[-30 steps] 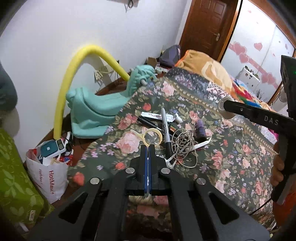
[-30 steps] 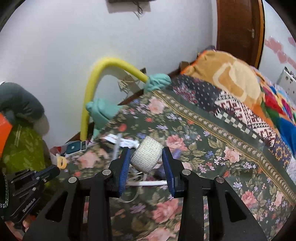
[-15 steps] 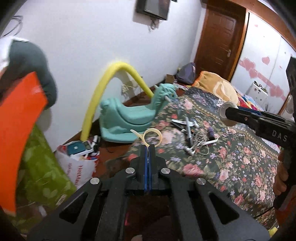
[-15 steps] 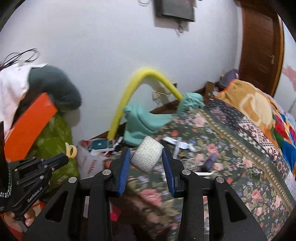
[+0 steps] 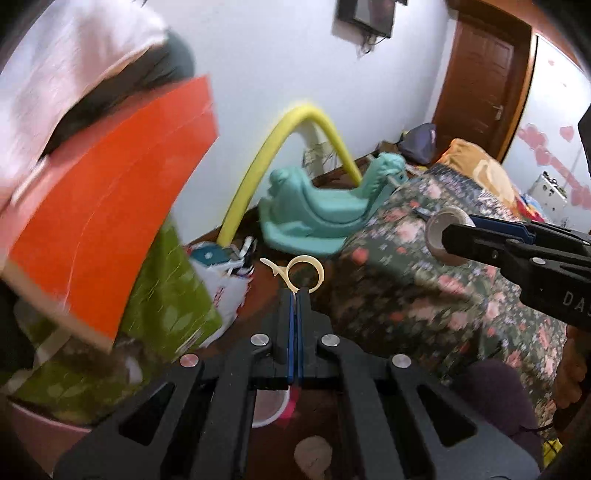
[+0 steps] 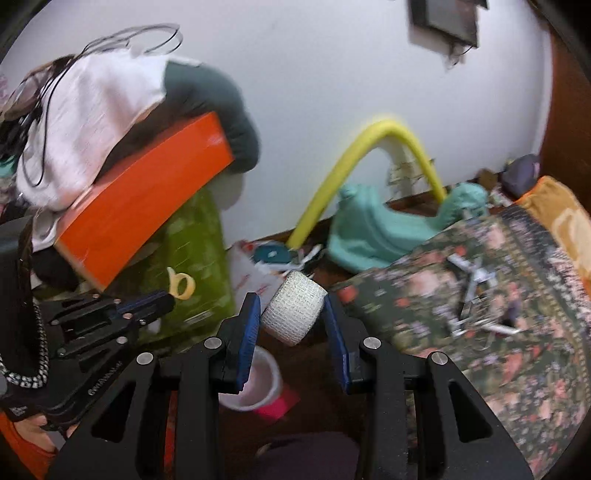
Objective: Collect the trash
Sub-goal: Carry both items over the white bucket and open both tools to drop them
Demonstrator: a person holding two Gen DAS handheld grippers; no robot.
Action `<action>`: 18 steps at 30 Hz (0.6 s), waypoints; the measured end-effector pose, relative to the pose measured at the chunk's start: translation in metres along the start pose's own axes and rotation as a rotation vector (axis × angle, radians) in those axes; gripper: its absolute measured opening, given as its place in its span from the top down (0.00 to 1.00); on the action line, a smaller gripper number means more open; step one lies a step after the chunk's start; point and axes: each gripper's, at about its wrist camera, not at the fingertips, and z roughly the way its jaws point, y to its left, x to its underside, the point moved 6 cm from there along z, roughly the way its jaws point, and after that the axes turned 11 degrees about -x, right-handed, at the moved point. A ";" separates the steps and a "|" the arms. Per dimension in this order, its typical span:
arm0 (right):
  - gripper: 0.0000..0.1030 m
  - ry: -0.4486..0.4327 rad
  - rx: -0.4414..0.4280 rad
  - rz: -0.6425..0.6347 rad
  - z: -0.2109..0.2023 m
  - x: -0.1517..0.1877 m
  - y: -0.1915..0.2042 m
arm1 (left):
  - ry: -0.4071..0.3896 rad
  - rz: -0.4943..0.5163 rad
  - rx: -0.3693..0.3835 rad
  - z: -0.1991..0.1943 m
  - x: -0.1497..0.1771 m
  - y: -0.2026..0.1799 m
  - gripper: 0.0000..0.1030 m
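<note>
White gauze roll [image 6: 294, 308] gripped in right gripper [image 6: 291, 317] jaws, left gripper [image 5: 295, 295] jaws pinching cream tape ring [image 5: 305, 272]

Bed w/ floral cover [image 5: 424, 295] at right, orange-brown pillow [image 6: 561, 206] at its far end. Teal rocking toy [image 5: 314, 218] on floor beside bed, yellow foam tube [image 5: 266, 162] arching over it vs white wall. Orange box [image 5: 110, 206] tilted atop green leafy bag [image 6: 192, 258]; white & dark clothes [image 6: 92, 110] piled on box. Brown door [image 5: 476, 85] far right. Black frame [image 6: 443, 18] on wall.
</note>
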 end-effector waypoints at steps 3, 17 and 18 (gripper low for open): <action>0.68 0.044 -0.034 0.005 0.020 0.009 0.016 | 0.041 -0.001 -0.019 0.008 0.021 0.016 1.00; 0.68 0.320 -0.125 0.063 0.126 0.061 0.042 | 0.312 -0.038 -0.037 0.092 0.113 0.045 1.00; 0.68 0.342 -0.132 0.072 0.134 0.064 0.042 | 0.330 -0.041 -0.040 0.099 0.119 0.046 1.00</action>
